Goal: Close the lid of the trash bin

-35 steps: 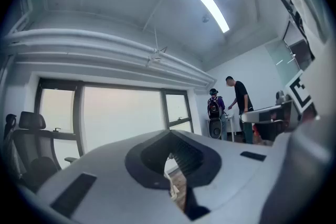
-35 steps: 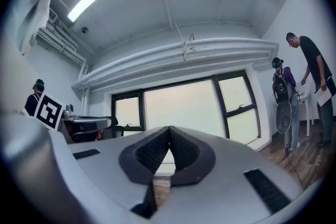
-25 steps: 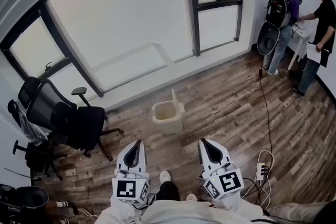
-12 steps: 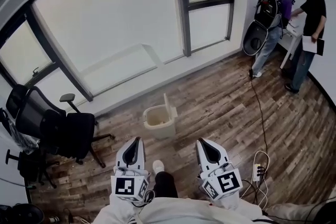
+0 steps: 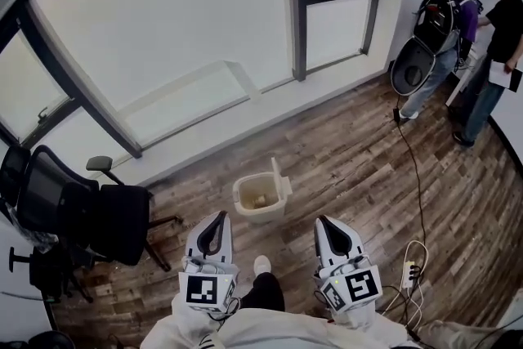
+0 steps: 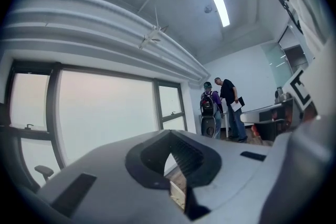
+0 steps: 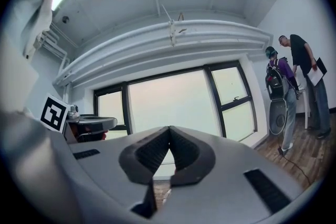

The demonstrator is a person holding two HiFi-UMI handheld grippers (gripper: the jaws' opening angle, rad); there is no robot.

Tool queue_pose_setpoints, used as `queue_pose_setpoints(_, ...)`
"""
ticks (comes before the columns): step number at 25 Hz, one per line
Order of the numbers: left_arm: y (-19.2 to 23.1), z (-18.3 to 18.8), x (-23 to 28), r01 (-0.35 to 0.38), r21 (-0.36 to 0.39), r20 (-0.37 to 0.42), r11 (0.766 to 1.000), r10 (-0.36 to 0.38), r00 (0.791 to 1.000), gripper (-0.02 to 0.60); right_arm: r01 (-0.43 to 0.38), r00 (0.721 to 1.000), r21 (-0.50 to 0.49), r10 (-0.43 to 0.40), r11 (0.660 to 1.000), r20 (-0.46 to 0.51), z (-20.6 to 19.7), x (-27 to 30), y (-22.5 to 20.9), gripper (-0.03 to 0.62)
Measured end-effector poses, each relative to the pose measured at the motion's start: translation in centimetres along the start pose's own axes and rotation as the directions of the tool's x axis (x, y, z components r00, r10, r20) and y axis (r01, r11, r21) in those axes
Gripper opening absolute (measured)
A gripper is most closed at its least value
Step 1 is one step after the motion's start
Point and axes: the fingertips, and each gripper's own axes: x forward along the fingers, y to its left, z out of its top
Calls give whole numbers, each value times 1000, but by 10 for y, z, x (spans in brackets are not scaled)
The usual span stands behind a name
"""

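Observation:
A small cream trash bin (image 5: 260,199) stands on the wooden floor ahead of me, its flap lid (image 5: 280,178) upright at the bin's right side and the inside open to view. My left gripper (image 5: 215,221) and right gripper (image 5: 324,223) are held side by side near my body, short of the bin and touching nothing. Both are shut with nothing between the jaws. In the left gripper view the left gripper (image 6: 169,139) points toward the window; a slice of the bin (image 6: 176,194) shows through the gap below its tips. The right gripper (image 7: 169,131) in its own view also faces the window.
A black office chair (image 5: 90,212) stands at the left. Two people (image 5: 474,37) stand at the far right by a white table, one with a backpack. A cable (image 5: 417,176) runs across the floor to a power strip (image 5: 408,275) at my right. Large windows fill the wall ahead.
The view has shifted: the bin now sits slightly closer and more centred ahead of the grippers. Both grippers keep the same shut pose near my body.

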Motion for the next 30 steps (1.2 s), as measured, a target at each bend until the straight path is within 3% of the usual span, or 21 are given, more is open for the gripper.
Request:
queue_pose_setpoints(5,74,-6,58,2,-30,-8,1000,-2,1000,8,20,1000,-32,-21,999,-14,8,93,5,23)
queue_pose_setpoints(12,143,-31,98,-2,-66,-40,998,-1,999,8,-17,997,-70,12,997,-77,-4,186,21,23)
queue_pose_setpoints(20,209,-66,133,-21,-89,-49,996,17,999,8,-32,989,-78,21,996,-145,-30,256,42,23)
queue_pose_setpoints(30,215,-107,154,-66,-144,-107,987,51,993,8,-47,978,-76,31,996,-208,-47,276,23,23)
